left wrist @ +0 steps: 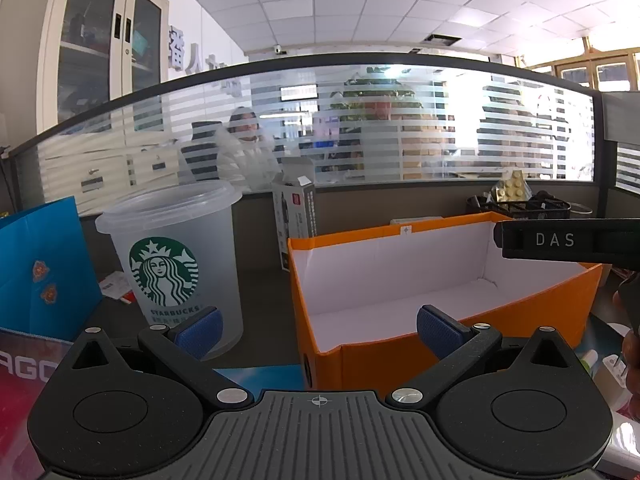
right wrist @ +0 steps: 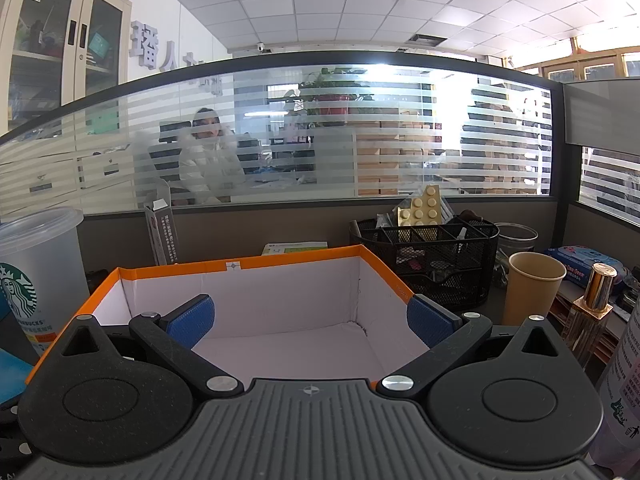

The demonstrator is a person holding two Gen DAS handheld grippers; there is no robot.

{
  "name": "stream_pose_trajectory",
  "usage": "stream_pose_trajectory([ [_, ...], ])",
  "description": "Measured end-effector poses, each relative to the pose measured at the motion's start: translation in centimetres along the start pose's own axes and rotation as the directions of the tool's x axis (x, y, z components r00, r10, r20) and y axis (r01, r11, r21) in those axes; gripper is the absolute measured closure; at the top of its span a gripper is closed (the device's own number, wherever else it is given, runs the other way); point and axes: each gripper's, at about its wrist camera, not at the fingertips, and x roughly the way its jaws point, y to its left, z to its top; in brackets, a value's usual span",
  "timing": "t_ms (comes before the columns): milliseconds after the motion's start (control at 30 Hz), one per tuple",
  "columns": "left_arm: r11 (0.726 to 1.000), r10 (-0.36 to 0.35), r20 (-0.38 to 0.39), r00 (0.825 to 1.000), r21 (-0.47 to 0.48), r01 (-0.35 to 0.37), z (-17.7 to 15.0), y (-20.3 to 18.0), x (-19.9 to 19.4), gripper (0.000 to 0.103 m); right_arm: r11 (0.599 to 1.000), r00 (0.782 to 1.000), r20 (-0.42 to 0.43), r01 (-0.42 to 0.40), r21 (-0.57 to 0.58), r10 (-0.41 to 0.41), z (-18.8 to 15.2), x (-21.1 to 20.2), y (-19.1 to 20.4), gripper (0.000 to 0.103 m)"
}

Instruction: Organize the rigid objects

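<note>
So the orange box (right wrist: 248, 264) sits dead centre on the table (left wrist: 264, 312) with its white inside bare, which makes sense as the drop-off spot, and the rigid stuff is parked around it within easy reach: frosted Starbucks cup (left wrist: 176, 256) just left of it, paper cup (right wrist: 532, 292) and gold-capped bottle (right wrist: 592, 312) off to the right next to the black mesh organizer (right wrist: 432, 256). Left tongs (left wrist: 318, 330) are spread wide with nothing between them, straddling the gap between cup and box. Right tongs (right wrist: 310, 320) are also spread and empty, aimed over the box, both tipped slightly down. My guess is nothing's been sorted yet
</note>
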Motion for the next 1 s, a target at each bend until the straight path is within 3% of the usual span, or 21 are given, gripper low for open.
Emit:
stream_pose_trajectory([
  [1000, 1.000, 0.002, -0.025, 1.000, -0.002, -0.002, -0.1, -0.2, 0.4, 0.000, 1.000, 1.000, -0.009, -0.004, -0.005, 0.003, -1.0, 0.4, 1.0, 0.000],
])
